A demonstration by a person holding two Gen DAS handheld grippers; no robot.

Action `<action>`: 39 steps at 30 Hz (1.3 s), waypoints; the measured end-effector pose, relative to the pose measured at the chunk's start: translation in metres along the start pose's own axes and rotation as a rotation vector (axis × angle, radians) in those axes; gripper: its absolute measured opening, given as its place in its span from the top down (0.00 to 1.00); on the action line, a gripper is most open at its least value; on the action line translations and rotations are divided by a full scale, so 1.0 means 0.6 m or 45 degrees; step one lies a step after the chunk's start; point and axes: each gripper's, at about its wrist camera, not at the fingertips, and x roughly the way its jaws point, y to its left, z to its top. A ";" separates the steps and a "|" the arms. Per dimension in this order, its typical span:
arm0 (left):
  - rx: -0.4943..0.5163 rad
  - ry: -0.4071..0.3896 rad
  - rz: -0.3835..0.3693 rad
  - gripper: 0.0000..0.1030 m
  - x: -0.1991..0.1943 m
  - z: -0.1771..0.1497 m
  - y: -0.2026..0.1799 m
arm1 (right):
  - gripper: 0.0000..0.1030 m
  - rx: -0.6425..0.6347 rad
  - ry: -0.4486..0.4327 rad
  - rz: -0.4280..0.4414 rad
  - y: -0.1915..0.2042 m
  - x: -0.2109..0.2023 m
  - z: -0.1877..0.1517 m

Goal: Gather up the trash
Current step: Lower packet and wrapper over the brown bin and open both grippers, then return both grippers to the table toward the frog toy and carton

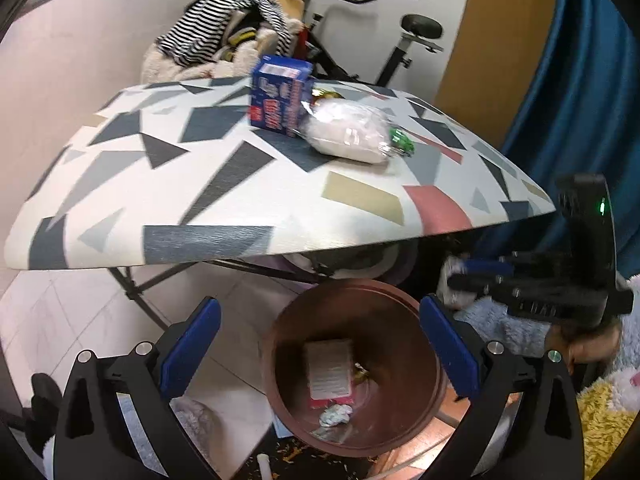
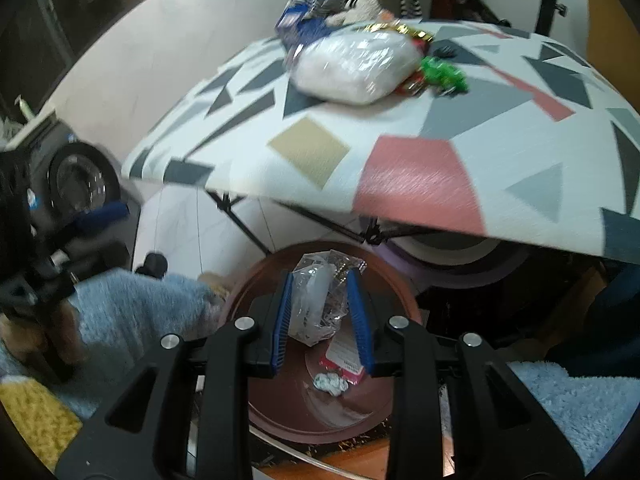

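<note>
A brown round bin (image 1: pixel 400 312) stands on the floor under the table's front edge; it also shows in the right wrist view (image 2: pixel 260 276). Inside lie a pink-and-white packet (image 1: pixel 330 374) and a crumpled foil ball (image 1: pixel 335 415). My left gripper (image 1: pixel 320 344) is open and empty above the bin. My right gripper (image 2: pixel 322 312) is shut on a crumpled clear plastic wrapper (image 2: pixel 318 300) over the bin's mouth. On the patterned table (image 1: pixel 200 184) sit a blue box (image 1: pixel 280 96), a white plastic-wrapped bag (image 1: pixel 348 130) and a green wrapper (image 1: pixel 402 140).
A pile of clothes with a striped shirt (image 1: pixel 216 32) lies behind the table, next to an exercise bike (image 1: pixel 404 40). A blue curtain (image 1: pixel 592 80) hangs at right. Fluffy blue and yellow rugs (image 2: pixel 572 408) lie around the bin. A washing machine (image 2: pixel 76 180) stands at left.
</note>
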 end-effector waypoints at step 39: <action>-0.050 0.018 0.118 0.06 0.011 -0.012 0.017 | 0.06 -0.042 0.045 -0.102 0.005 0.023 -0.010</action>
